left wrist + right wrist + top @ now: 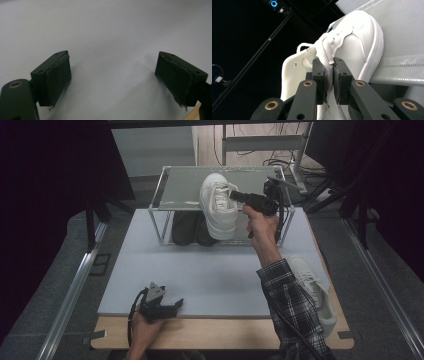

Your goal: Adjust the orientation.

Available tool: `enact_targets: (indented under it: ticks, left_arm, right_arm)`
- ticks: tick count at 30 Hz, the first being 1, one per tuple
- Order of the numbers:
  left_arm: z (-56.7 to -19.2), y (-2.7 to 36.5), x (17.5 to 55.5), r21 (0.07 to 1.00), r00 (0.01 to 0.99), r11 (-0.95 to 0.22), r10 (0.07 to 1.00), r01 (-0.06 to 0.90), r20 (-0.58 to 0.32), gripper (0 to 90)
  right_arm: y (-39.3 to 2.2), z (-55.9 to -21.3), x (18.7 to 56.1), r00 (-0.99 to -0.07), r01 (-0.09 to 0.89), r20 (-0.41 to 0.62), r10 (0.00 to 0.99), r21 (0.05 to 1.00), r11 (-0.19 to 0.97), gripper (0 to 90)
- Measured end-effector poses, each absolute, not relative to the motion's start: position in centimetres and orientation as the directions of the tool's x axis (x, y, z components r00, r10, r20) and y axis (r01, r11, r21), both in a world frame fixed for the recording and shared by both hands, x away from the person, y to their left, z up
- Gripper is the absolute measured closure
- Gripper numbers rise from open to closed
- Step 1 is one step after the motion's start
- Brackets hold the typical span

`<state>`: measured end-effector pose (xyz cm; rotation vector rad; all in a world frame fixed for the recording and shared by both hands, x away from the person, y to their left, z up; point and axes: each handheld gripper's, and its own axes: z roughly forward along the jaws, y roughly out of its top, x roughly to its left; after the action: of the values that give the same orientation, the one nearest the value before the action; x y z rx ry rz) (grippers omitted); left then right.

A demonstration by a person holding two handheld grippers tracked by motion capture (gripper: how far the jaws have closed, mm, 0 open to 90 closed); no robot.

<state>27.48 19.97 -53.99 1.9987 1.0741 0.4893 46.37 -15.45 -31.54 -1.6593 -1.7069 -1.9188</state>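
Placement of a white shoe (218, 206) on the upper level of a small rack (165, 186) seems to be the work here. The right gripper (234, 195) is closed on the shoe at its side wall near the laces; in the right gripper view the two black pads (342, 75) pinch the thin upper edge of the shoe (352, 45) between them. I think this thin edge was chosen because the jaws can close on it firmly, while the whole shoe is too wide for them. The shoe lies on the grey top shelf with its toe pointing away from the person and its heel hanging a little over the front edge, so it is probably not in its final place yet.

Under the shelf a pair of dark shoes (192, 227) stands on the desk (200, 275), so the lower level is already taken. A second white shoe (312, 287) waits on the desk just beside the person's right sleeve, probably the next one to go up.

The left gripper (172, 304) rests at the near edge of the desk with its jaws wide open and nothing between the pads (58, 76). It appears only to wait, kept out of the way.
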Motion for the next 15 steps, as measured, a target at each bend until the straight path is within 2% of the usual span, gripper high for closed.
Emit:
enact_targets:
  ticks: [15]
  left_arm:
    - [-54.0, 20.0, 27.5, 0.794, 0.567, -0.323, 0.823, 0.515, -0.032, 12.8]
  right_arm:
    - [-14.5, -31.5, 49.1, -0.374, 0.639, 0.718, 0.588, 0.658, -0.398, 81.3]
